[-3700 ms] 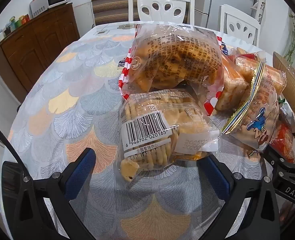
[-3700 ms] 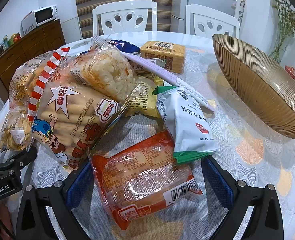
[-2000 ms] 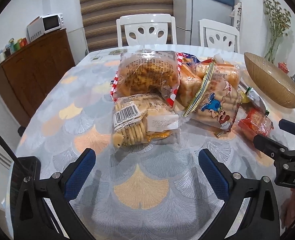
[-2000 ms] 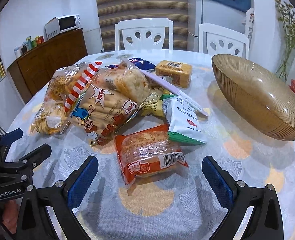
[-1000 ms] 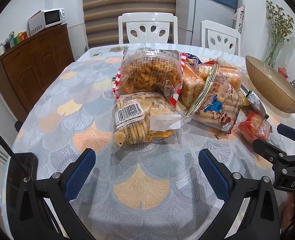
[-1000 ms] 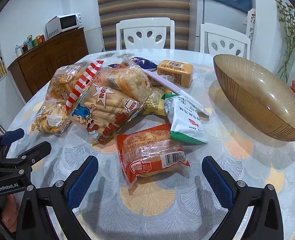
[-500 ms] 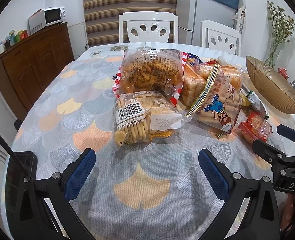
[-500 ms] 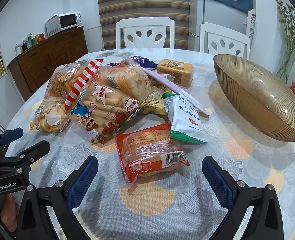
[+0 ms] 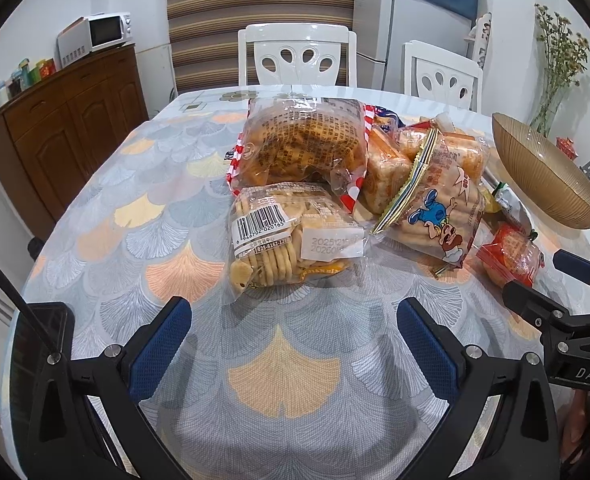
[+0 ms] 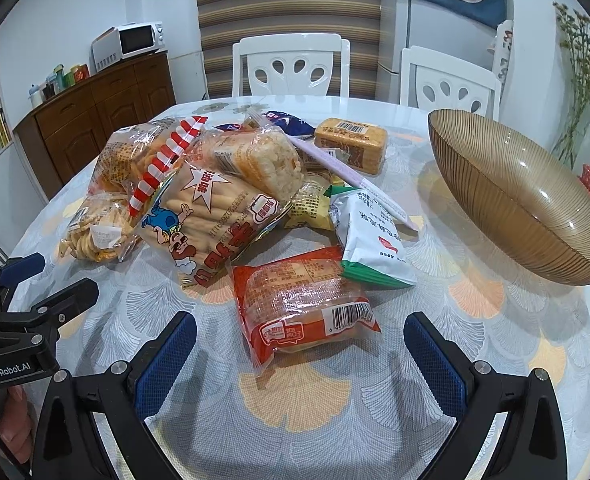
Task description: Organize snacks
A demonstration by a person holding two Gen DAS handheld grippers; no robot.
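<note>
Centrally, snack pile [image 10: 231, 200] on desk [image 10: 295, 400], amber bowl [image 10: 515, 200] at right (tilted), left tool [image 9: 293, 336] spread, right tool [image 10: 299, 356] spread, both empty.

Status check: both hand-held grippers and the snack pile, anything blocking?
Left hand-held gripper open, empty. Right hand-held gripper open, empty, orange-red wrapped bread pack just ahead. Ribbed amber glass bowl empty; snacks heaped on table. Nothing blocking.

Each black claw [image 9: 293, 340] [image 10: 299, 354] has blue textured pads [image 9: 161, 346], silver screws, and white "DAS" or "GenRobot.AI" lettering.
</note>
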